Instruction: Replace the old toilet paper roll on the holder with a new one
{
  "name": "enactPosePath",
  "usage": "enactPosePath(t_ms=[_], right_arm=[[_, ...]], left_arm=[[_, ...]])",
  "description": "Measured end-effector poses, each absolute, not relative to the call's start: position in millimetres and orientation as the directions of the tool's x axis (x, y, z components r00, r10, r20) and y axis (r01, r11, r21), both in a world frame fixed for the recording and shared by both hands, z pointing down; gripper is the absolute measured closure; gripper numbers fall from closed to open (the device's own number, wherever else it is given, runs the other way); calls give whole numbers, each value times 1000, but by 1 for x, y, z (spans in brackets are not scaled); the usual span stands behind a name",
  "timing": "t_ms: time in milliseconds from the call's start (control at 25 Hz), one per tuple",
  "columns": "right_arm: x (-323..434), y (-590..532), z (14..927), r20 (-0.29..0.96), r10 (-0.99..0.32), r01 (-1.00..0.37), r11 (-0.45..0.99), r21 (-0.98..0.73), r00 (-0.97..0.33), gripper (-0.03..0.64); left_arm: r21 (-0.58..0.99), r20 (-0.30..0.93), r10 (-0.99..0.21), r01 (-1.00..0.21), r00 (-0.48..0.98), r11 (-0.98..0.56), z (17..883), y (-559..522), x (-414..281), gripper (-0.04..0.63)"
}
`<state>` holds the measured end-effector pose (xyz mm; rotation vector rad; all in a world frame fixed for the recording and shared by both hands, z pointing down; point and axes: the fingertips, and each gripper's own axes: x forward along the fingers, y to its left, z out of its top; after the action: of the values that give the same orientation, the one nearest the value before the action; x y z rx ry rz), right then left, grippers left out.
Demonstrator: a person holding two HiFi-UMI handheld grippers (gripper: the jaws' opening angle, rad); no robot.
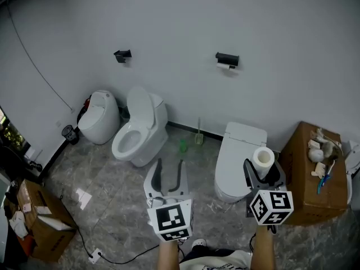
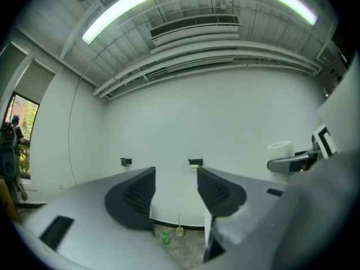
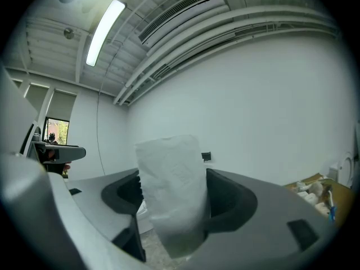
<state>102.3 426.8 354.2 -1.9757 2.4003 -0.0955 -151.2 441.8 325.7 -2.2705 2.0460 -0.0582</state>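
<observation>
Currently the wall holder (image 1: pixel 227 58), with what looks like the old roll (image 1: pixel 226 66) under it, lies well ahead of both grippers, nearer the right one. The right gripper (image 1: pixel 262 169) is clamped on the new roll (image 1: pixel 263 157), axis upright; the left gripper (image 1: pixel 170 163) stands apart and empty.

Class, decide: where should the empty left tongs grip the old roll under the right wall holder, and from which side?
Likely its exposed lower part, from the front and slightly below: the old roll lies level under the black holder, wall behind it.
</observation>
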Motion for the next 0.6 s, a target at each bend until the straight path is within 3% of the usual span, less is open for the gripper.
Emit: enactPosePath(t_ms=[80, 600], right_arm=[[96, 422, 355, 15, -983, -981, 181, -65, -182, 287], [73, 394, 359, 32, -987, -986, 158, -46, -160, 287]], left_arm=[[-72, -39, -992, -991, 120, -117, 324, 436, -156, 353], [-110, 15, -980, -974, 198, -198, 344, 398, -165, 348]])
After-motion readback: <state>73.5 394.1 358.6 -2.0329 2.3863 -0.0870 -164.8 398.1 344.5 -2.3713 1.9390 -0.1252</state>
